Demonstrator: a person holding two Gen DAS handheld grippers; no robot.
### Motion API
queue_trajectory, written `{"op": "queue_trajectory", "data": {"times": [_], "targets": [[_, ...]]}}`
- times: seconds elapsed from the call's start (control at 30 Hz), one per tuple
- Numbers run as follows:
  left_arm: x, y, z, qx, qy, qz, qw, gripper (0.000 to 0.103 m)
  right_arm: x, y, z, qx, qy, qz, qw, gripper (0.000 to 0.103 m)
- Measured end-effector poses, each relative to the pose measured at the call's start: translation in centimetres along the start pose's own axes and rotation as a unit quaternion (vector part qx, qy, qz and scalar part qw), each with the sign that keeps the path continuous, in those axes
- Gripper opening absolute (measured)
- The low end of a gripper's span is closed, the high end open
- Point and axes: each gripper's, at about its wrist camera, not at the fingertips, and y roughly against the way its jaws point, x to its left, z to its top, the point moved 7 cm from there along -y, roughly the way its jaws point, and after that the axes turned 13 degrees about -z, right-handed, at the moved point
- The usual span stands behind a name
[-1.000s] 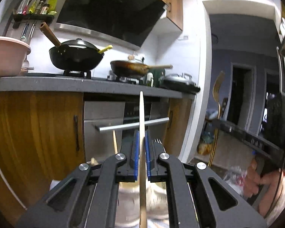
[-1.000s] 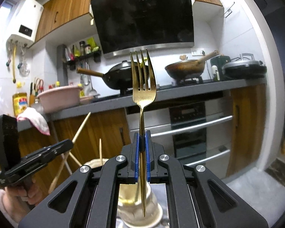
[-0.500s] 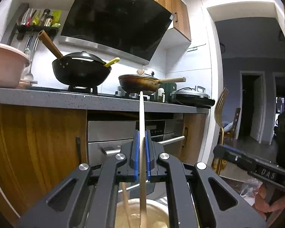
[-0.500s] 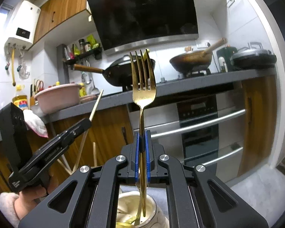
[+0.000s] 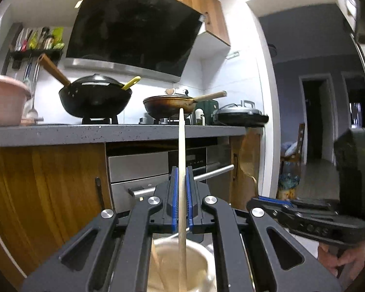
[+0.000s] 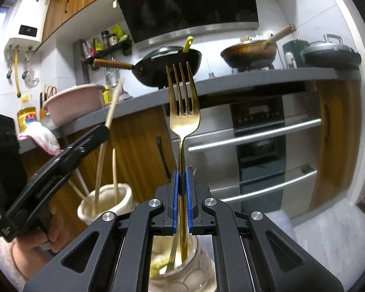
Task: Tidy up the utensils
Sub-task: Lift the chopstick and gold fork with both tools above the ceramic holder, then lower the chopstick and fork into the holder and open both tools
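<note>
I'm holding a gold fork (image 6: 183, 112) upright in my right hand-held gripper (image 6: 181, 189), its blue pads pinched tight on the thin handle partway down, tines up, the handle's end dipping into the glass jar (image 6: 182, 265) right below. That polished metal is stiff and light but looks slippery, so I'm judging a firm pinch on the flat of the handle is the right hold; the jar looks fragile, so no dropping from height. My left hand-held gripper (image 5: 181, 194) is likewise clamped on a pale wooden chopstick (image 5: 181, 146), light, rigid and grippier, its lower end reaching down into the cream holder (image 5: 180, 265), where other sticks are standing. Left is pointing level at the cabinets; right is tipping slightly downward, both hands side by side above their containers.
</note>
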Motion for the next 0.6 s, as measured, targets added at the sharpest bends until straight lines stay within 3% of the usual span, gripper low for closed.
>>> {"op": "queue_trajectory", "data": {"times": [0.3,0.6], "targets": [[-1.1,1.9,-3.1,0.085,0.005,-0.002,0.9963,0.006,0.5,0.2,-2.2,0.034,0.015,0.004,0.999,0.007],[-0.6,1.8,-5.2,0.127,0.034,-0.009,0.9913,0.006,0.1,-0.2,-3.1,0.054,0.010,-0.019,0.998,0.007]]}}
